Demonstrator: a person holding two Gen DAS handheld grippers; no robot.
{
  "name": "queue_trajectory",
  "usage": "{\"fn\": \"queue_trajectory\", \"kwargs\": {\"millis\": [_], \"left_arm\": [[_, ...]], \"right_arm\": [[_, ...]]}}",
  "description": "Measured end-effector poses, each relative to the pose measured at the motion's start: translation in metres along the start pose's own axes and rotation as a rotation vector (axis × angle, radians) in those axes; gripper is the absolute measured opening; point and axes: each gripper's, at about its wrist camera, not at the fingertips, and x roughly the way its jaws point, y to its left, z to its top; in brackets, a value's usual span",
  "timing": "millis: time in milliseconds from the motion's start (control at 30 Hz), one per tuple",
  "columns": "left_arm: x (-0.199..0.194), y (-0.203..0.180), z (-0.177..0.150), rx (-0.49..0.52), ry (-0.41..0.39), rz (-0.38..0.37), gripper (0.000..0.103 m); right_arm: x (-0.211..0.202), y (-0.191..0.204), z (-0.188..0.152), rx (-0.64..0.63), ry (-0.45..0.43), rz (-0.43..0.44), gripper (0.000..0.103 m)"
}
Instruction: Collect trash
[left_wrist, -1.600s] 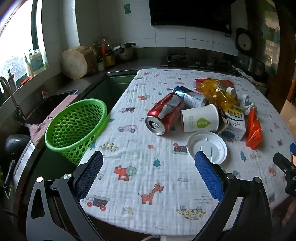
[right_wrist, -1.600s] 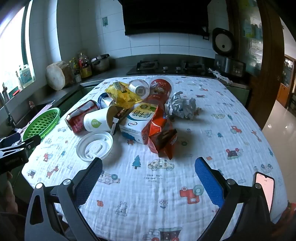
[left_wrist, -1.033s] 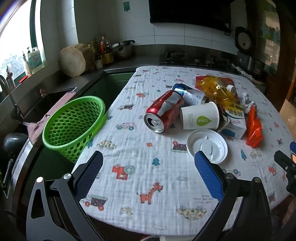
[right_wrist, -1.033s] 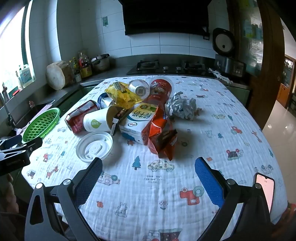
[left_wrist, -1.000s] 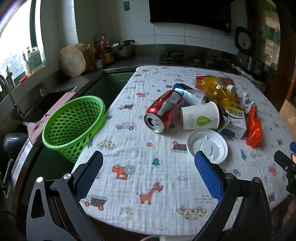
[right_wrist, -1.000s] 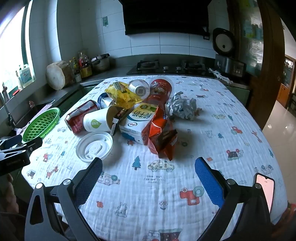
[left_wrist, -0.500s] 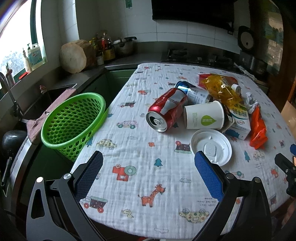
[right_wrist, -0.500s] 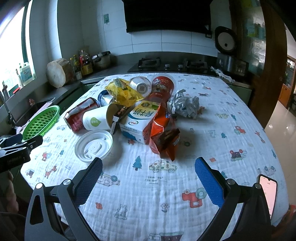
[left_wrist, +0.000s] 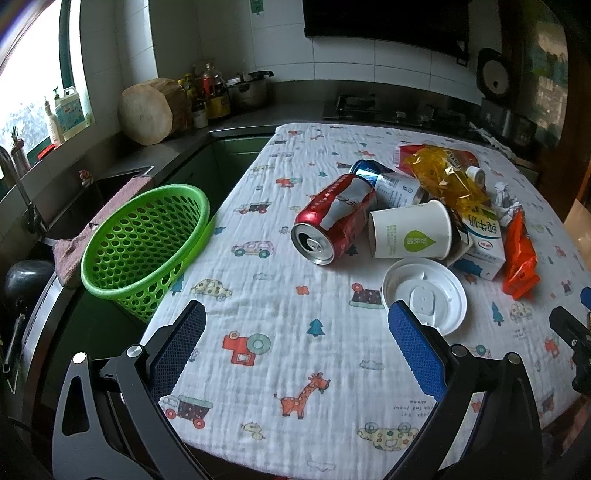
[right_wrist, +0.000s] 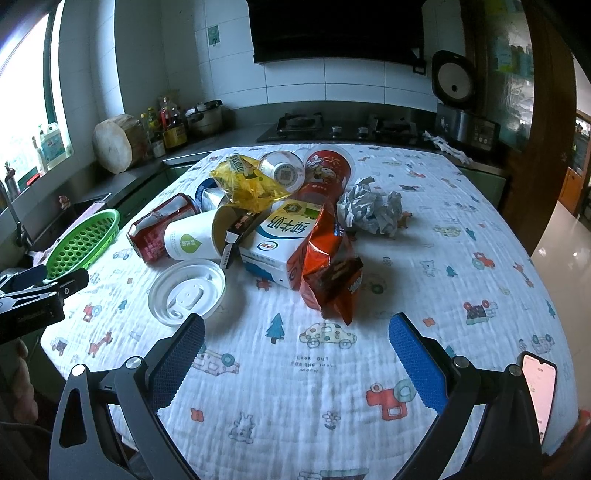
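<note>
While both tools gape, red can (left_wrist: 334, 218), green basket (left_wrist: 147, 240)

Far ahead of your jaws, a round wooden block (left_wrist: 147, 110) is leaning by the window, with bottles (left_wrist: 207, 96) and a metal pot (left_wrist: 248, 88) sitting just right of it. Beyond them a gas hob (right_wrist: 314, 127) is lying flat. A phone (right_wrist: 537, 391) is glowing beside your right jaw, on the printed cloth (right_wrist: 332, 387).

We stood in a white-tiled kitchen (right_wrist: 332, 85), daylight from the window (left_wrist: 33, 74) at ten o'clock, hob (right_wrist: 332, 127) at twelve, wooden doorframe (right_wrist: 546, 122) at two.
</note>
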Motion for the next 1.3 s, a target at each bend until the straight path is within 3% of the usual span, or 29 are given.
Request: {"fn": "queue_trajectory", "kwargs": {"millis": [633,1300], "left_arm": [[-0.012,-0.006,0.006,0.013,-0.062,-0.030,0.098],[-0.009,0.002,0.009,-0.008,-0.057,-0.016,0.097]], "right_arm": [[-0.008,0.001,0.003,0.004,-0.019,0.006,0.097],[-0.010,0.006,0.007,-0.012,-0.019,0.011,0.097]]}}
